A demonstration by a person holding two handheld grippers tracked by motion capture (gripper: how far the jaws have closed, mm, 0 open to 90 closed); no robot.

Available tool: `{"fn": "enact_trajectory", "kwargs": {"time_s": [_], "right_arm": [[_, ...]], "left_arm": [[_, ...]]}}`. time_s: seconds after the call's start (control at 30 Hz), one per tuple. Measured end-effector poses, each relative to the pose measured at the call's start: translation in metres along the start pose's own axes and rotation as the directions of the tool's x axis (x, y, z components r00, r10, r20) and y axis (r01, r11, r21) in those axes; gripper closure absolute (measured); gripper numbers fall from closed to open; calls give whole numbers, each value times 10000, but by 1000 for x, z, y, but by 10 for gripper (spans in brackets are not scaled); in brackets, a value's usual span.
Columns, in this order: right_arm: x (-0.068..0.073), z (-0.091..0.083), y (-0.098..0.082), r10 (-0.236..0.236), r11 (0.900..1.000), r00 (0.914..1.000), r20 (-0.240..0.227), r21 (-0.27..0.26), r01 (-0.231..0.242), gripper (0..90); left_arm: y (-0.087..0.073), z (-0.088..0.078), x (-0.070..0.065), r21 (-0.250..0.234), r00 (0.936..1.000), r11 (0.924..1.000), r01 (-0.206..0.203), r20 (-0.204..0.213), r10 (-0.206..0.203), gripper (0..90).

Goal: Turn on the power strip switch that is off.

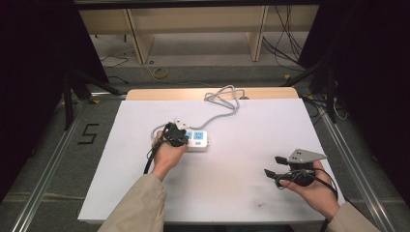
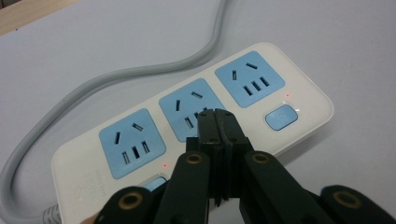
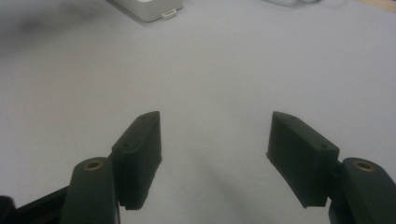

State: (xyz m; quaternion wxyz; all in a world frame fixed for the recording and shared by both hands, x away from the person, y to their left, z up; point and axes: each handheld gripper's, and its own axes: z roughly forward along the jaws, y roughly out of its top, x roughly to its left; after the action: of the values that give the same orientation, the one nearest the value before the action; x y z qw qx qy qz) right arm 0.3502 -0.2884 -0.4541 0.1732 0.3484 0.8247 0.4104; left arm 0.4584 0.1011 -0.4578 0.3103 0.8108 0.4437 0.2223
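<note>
The right claw (image 1: 272,166) hovers spread over the white counter (image 1: 232,164) at its near right. The left gripper view shows the left claw (image 2: 217,122) pressed together above the white plastic power strip's (image 2: 299,84) middle of 3 blue sockets, mid-counter; its grey cable (image 1: 220,113) runs to the far edge.

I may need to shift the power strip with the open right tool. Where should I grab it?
Probably across the short width of the power strip at its free, cable-less end nearest the right tool, coming from above. It lies flat, so its long side walls offer parallel faces; the grey cable leaves the other end.
</note>
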Motion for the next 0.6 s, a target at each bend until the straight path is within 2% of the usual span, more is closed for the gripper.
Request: {"fn": "enact_trajectory", "kwargs": {"time_s": [0.13,0.37,0.6], "right_arm": [[0,0,0,0,10000,10000,-9,-1,0,353],[0,0,0,-32,10000,10000,-18,7,32,353],[0,0,0,-49,10000,10000,-9,2,49,353]], "left_arm": [[0,0,0,-24,10000,10000,42,-5,-42,897],[0,1,-2,62,9994,9995,-313,-109,314,898],[0,1,-2,94,9997,9997,-209,-145,210,898]]}}
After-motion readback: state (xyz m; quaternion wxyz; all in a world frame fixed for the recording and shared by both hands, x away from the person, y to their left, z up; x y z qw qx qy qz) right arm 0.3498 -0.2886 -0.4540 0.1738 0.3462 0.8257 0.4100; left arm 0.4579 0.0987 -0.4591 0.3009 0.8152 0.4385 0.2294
